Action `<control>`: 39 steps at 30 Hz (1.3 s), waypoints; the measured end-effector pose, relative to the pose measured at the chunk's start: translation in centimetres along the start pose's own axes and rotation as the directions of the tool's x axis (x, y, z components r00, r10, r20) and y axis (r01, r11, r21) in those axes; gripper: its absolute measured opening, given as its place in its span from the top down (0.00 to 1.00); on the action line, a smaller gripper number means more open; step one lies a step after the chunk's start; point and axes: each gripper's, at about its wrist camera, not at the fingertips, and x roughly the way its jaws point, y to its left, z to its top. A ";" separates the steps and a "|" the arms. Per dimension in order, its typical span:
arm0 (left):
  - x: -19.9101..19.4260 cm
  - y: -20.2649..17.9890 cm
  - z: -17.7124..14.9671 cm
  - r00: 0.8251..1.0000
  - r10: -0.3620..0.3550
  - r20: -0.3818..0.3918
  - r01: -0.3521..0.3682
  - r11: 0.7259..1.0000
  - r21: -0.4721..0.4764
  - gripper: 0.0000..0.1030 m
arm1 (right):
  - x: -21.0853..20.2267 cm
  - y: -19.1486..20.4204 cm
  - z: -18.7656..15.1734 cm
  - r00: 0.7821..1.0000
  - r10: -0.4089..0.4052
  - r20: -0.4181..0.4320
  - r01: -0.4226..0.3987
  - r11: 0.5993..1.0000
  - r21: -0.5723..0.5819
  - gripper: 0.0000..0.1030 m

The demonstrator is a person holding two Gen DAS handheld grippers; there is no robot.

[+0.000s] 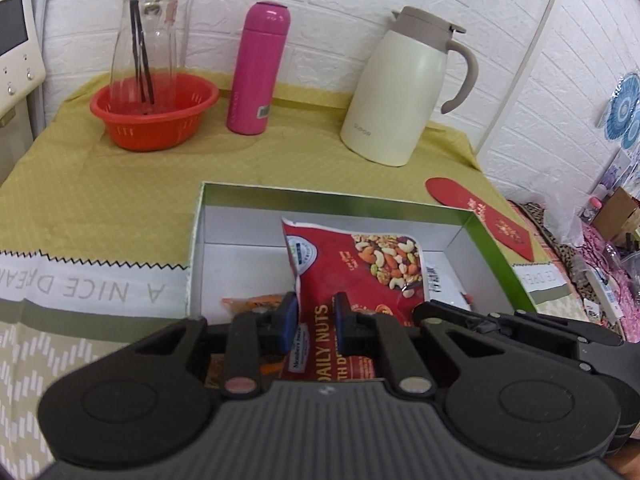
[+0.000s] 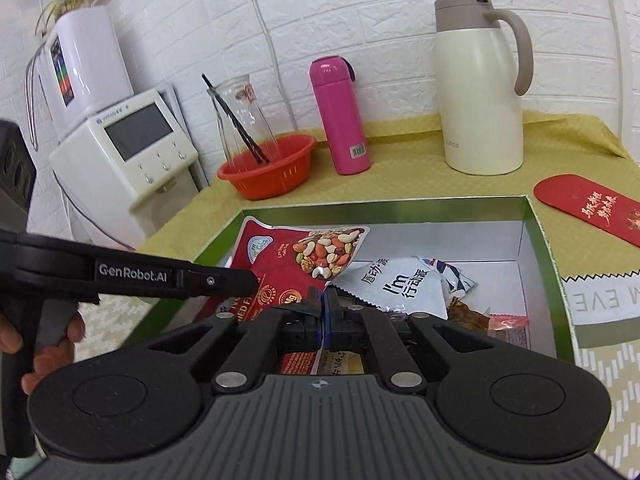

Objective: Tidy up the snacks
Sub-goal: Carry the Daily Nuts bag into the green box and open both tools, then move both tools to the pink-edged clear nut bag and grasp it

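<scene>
We hold the left hand-held gripper (image 1: 314,318) low over the near side of the open box (image 1: 496,254), whose walls are green outside and white inside. Its blue pads (image 1: 289,316) stand a little apart, with the red bag of daily nuts (image 1: 360,268) passing between them; we cannot tell whether the pads press on the bag or only flank it. The bag leans up out of the box, its top edge tilted toward the back wall. To the left of the bag, low in the box, we see an orange snack pack (image 1: 256,303), partly hidden by the gripper.

From the right wrist view, our right hand-held gripper (image 2: 323,306) is clenched, its pads meeting on the edge of the red bag of daily nuts (image 2: 296,258), near where the white snack packet (image 2: 404,284) overlaps it. The white packet lies inside the box (image 2: 540,236) beside the nut bag, and further right we see a brown snack (image 2: 466,317) and a small red wrapped snack (image 2: 510,322) on the box floor. The left tool reaches in from the left of this view.

On the yellow-clothed tabletop (image 1: 120,184) behind the box stand an orange basket (image 1: 154,110) holding a glass carafe (image 1: 146,40), a pink flask (image 1: 258,68) and a cream thermal jug (image 1: 404,88). A red envelope (image 2: 592,208) lies to the right of the box.
</scene>
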 end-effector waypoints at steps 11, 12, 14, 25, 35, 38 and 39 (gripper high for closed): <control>-1.8 0.7 -0.9 0.995 -0.002 0.104 0.002 1.000 0.000 0.33 | -0.2 1.9 -1.0 0.998 -0.054 0.033 0.060 0.968 -0.243 0.15; -2.4 0.4 -0.9 0.992 -0.008 0.125 0.008 1.000 0.005 0.31 | -0.6 2.1 -1.2 0.997 -0.060 0.047 0.070 0.963 -0.262 0.00; -3.5 0.0 -1.0 0.989 0.015 0.149 -0.016 1.000 0.009 0.26 | -1.6 2.4 -1.5 0.995 -0.064 0.079 0.084 0.956 -0.283 0.00; -9.5 -1.7 -3.5 0.968 0.121 0.220 -0.140 0.988 0.072 0.03 | -6.6 4.9 -2.7 0.996 -0.069 0.053 0.082 0.946 -0.315 0.00; -14.8 0.0 -9.6 0.969 0.181 0.171 -0.198 0.976 0.091 0.03 | -11.2 8.1 -6.5 0.999 0.036 -0.036 -0.045 0.957 -0.287 0.00; -15.3 1.4 -11.8 0.985 0.121 0.125 -0.131 0.989 0.071 0.03 | -10.2 9.5 -8.3 0.991 0.086 -0.102 -0.111 0.954 -0.278 0.00; -15.5 1.8 -12.4 0.987 0.116 0.115 -0.123 0.990 0.063 0.03 | -9.6 10.0 -8.8 0.987 0.102 -0.122 -0.132 0.951 -0.278 0.00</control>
